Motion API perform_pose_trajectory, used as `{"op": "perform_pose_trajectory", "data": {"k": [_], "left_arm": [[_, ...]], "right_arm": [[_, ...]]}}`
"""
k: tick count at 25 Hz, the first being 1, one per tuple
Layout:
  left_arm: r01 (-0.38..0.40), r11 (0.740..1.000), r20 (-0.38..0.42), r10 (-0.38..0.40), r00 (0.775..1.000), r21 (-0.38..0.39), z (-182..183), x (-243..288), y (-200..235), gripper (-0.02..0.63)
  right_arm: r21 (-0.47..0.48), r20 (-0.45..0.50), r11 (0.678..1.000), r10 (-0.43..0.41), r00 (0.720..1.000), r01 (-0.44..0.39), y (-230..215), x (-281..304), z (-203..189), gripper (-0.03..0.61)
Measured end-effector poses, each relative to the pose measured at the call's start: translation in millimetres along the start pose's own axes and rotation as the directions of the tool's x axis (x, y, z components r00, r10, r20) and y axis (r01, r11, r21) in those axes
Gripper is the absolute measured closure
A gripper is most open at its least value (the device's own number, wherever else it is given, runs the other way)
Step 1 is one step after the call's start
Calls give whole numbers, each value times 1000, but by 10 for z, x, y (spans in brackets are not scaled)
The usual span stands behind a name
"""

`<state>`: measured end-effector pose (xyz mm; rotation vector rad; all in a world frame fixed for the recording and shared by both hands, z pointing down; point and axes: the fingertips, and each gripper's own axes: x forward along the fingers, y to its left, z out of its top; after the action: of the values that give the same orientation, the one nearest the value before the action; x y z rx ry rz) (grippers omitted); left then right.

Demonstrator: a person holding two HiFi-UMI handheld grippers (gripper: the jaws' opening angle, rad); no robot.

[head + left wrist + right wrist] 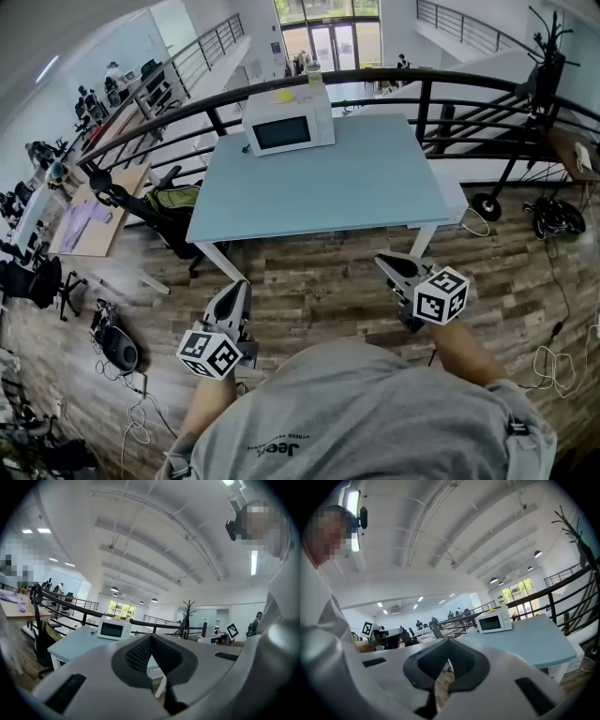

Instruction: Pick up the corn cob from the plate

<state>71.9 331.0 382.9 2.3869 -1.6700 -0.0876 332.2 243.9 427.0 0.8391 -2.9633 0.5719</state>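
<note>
Close under the head camera, the person's grey shirt [366,422] filled the bottom of the view, and a forearm reached forward from it on each side. Each hand held a tool low over the wooden floor [319,291], short of the table. The left gripper [236,289] pointed level at the table's near left leg, its marker cube at the rear end by the hand. The left gripper view showed its jaws pressed together at the tips, with nothing between them. The right gripper [388,262] pointed at the near right leg, well apart from the left one. The right gripper view showed its jaws likewise closed on nothing.

Ahead of both tools stood the pale blue table [328,187], its near part bare. A white microwave [288,120] sat at the far left corner of the table, beyond and slightly right of the left gripper's tips. On top of the microwave lay a small yellow thing [284,96], too small to tell whether it was the corn cob. A bottle [314,73] stood just beside it. Left of the table, off to the left gripper's outer side, a bag [173,200] rested on a chair. Behind the table ran a dark railing [422,82], and a coat stand [548,56] rose far off to the right.
</note>
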Motion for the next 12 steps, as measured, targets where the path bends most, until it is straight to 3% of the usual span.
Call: {"op": "perform_pose_trajectory", "data": {"k": [6,12], "left_arm": [[12,1000,2,-12,1000,-15,-4,78,262,606],[63,997,16,-63,998,-46,7,326,908,606]], "right_arm": [[6,-22,1000,-17,1000,17,-38,230,-55,572],[-8,-42,998,-57,997,57,-80,818,6,572]]}}
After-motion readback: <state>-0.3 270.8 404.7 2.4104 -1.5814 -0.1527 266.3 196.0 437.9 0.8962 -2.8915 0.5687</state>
